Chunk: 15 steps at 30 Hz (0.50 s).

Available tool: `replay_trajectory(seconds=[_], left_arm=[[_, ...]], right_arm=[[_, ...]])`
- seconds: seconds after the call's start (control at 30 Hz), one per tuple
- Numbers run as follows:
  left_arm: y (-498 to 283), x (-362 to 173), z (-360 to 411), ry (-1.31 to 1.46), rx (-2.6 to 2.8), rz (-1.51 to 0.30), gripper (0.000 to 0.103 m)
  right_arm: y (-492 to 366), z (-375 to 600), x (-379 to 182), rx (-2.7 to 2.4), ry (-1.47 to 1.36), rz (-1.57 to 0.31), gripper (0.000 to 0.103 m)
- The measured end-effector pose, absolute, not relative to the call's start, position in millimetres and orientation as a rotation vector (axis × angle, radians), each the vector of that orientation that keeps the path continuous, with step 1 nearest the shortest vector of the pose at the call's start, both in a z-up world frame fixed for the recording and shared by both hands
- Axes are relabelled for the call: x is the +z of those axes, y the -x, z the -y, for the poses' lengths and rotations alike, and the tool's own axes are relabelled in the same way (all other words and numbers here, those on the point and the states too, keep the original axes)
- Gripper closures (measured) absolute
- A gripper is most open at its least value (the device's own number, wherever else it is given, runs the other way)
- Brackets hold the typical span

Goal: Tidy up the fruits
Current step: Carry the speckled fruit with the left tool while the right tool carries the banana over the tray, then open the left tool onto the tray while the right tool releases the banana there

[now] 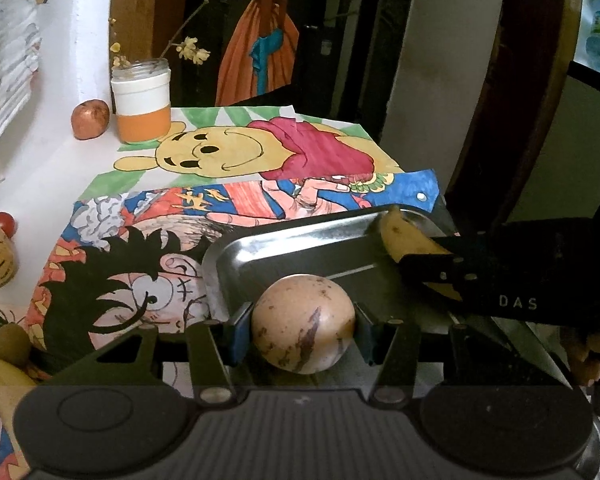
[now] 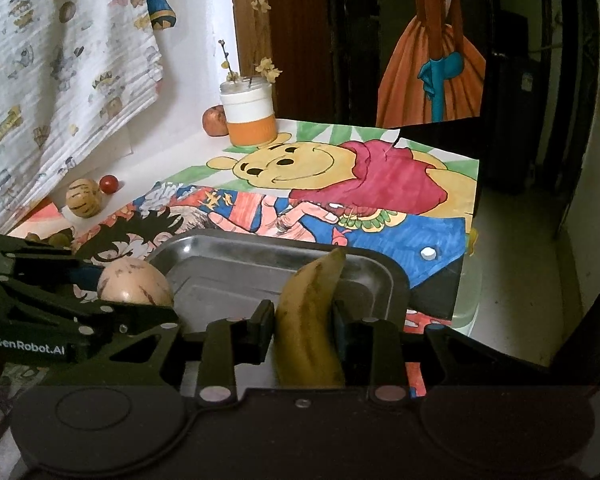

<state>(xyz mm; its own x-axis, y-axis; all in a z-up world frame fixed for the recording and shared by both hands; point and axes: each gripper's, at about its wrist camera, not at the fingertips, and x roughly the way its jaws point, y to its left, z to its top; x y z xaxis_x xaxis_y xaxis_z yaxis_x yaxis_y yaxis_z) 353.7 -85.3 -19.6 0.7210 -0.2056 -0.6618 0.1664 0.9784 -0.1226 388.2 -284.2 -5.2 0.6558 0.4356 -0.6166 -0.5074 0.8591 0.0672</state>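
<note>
Colourful cartoon drawings cover the white surface (image 2: 172, 148), with a steel tray (image 2: 384, 280) resting on them near the front edge. Over the tray's near left rim, the left hand-held gripper (image 1: 303, 326) pinches a round, pale, purple-streaked melon (image 1: 303, 322) between its blue pads. Just to its right, the right hand-held gripper (image 2: 303, 322) clamps a yellow banana (image 2: 310, 320), whose tip points over the tray's basin. Farther back sit a striped melon (image 2: 84, 198) touching a small red tomato (image 2: 109, 184), and a reddish fruit (image 2: 215, 120) beside an orange-and-white jar (image 2: 250, 114) holding dried flower sprigs.
</note>
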Motion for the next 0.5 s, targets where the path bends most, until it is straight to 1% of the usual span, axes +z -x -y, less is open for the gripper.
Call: replay_trajectory(seconds=[0.27,0.4,0.47,0.5], left_arm=[[-349,-15,83,0.06,-0.2,-0.721,0.045],[-341,-6,81,0.068,-0.194,-0.698,0.038],[-335,0,79,0.074,-0.187,-0.683,0.033],[-332,4,79,0.078,-0.179,-0.675,0.028]], right_arm=[[-381,290,-2,0.521,0.11,-0.649,0.063],[-373,293,5,0.507,0.113,-0.625,0.056],[-367,295,12,0.502,0.109,-0.609,0.051],[-363,295,16,0.5,0.106,-0.6,0.047]])
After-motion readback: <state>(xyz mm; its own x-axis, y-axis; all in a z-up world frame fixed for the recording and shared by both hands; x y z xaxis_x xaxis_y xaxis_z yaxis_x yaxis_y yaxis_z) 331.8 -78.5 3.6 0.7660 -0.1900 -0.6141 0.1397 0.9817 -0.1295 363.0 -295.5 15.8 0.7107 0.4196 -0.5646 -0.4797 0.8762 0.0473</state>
